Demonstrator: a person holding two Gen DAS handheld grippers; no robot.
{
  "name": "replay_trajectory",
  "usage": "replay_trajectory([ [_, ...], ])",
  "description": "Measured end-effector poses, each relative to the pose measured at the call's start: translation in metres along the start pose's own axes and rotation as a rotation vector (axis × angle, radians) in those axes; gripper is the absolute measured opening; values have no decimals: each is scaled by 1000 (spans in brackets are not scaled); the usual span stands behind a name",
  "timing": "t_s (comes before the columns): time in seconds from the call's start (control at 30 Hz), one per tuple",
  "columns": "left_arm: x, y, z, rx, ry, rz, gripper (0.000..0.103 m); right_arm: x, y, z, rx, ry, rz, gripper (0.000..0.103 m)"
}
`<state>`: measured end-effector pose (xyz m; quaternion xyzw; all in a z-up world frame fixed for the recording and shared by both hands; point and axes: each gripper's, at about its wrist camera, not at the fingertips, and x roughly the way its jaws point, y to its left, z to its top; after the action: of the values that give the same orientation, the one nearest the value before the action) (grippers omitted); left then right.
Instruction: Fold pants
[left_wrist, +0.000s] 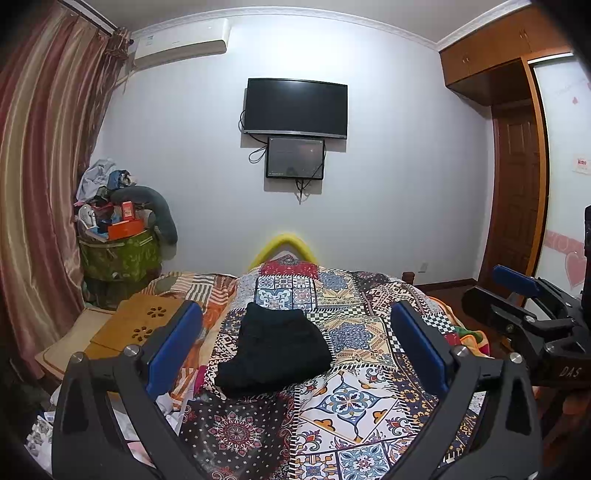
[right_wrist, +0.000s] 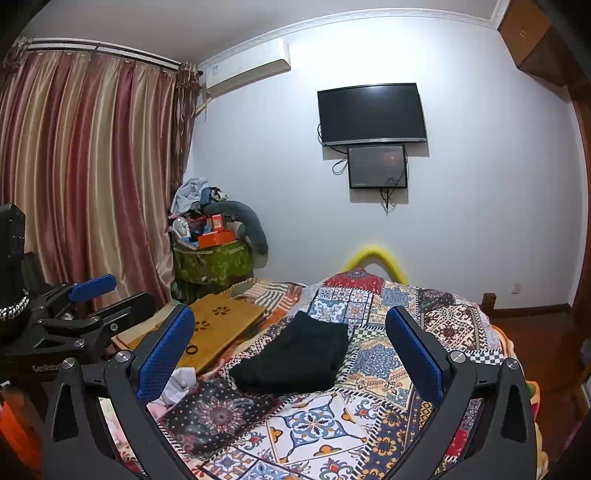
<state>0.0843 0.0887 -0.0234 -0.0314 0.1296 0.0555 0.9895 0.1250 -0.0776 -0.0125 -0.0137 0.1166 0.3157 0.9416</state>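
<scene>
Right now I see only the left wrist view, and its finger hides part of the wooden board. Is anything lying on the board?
Observer: Yes. A small black ring lies near the front edge of the wooden board.
Operator: Is the right gripper gripping the pants?
Observer: No. The right gripper is open, its fingers wide apart and empty. The folded black pants lie beyond them on the quilt.
</scene>
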Motion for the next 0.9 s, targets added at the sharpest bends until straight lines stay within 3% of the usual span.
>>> replay_trajectory([
  [0.9,4,-3,-1,-3,12,-27,103,-1,-6,0,4,-1,-1,103],
])
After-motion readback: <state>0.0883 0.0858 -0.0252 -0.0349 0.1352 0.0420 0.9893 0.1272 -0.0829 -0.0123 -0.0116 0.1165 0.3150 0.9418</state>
